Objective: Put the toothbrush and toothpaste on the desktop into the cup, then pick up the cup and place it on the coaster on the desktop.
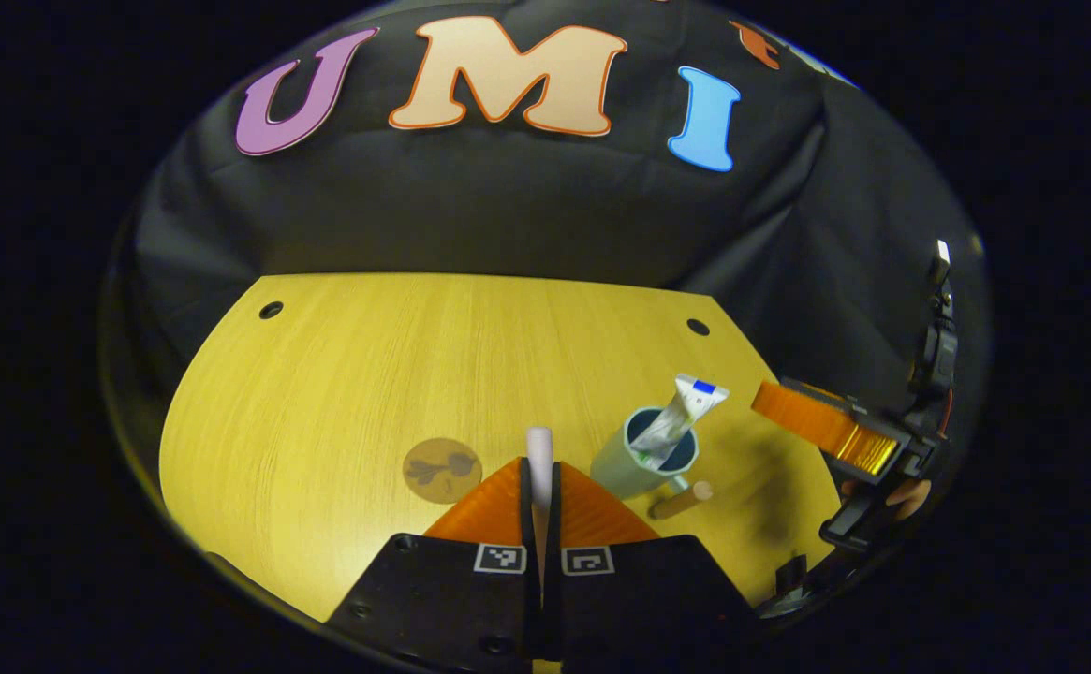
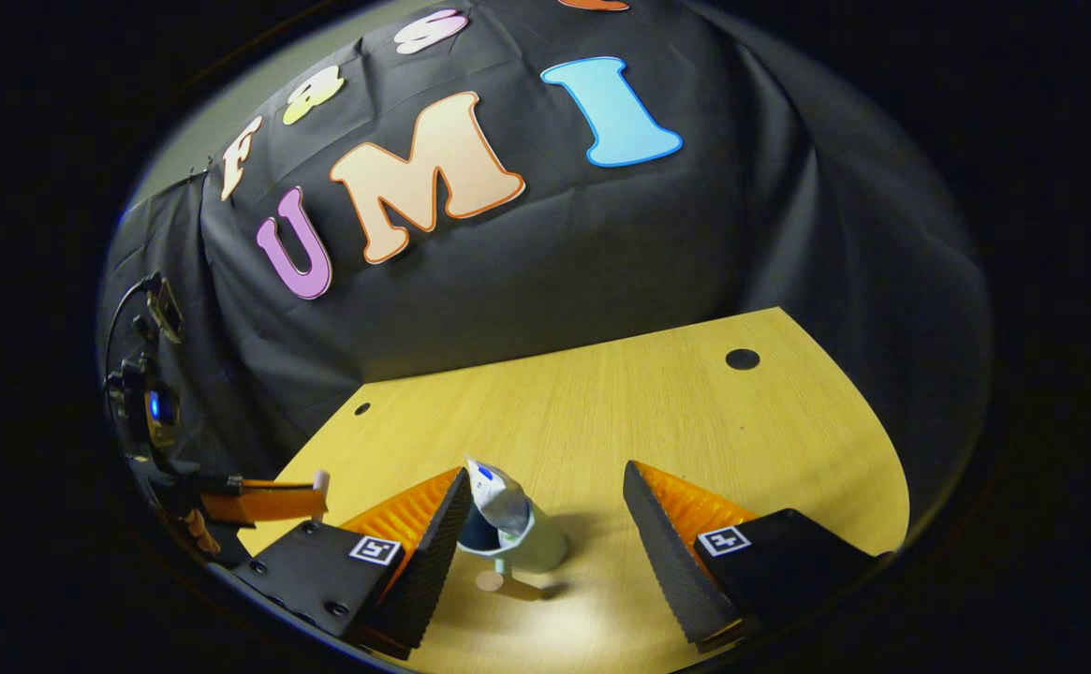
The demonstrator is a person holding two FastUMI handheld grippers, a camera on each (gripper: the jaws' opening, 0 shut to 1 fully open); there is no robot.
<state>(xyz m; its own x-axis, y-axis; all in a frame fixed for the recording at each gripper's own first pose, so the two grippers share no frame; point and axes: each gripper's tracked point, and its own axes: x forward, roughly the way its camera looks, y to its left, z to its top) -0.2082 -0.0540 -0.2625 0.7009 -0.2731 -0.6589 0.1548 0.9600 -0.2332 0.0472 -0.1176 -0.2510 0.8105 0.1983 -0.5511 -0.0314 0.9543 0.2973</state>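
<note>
the left gripper (image 1: 541,487) is clamped on the toothbrush (image 1: 539,447), whose pale end stands up between the closed fingers, long axis roughly upright; the cup (image 1: 643,461) lies just to its right and a little farther off, mouth up, toothpaste (image 1: 681,414) leaning inside; so the brush likely goes rightward over the rim; the right gripper (image 2: 545,524) hangs wide open, holding nothing, near the cup (image 2: 522,543); the coaster (image 1: 442,470) sits to the left on the desktop (image 1: 367,374).

A recording booth is indicated: a black cloth wall (image 1: 470,215) is draped behind a light wooden desktop (image 1: 376,374) (round cable holes (image 1: 271,310) are cut near its back corners).
</note>
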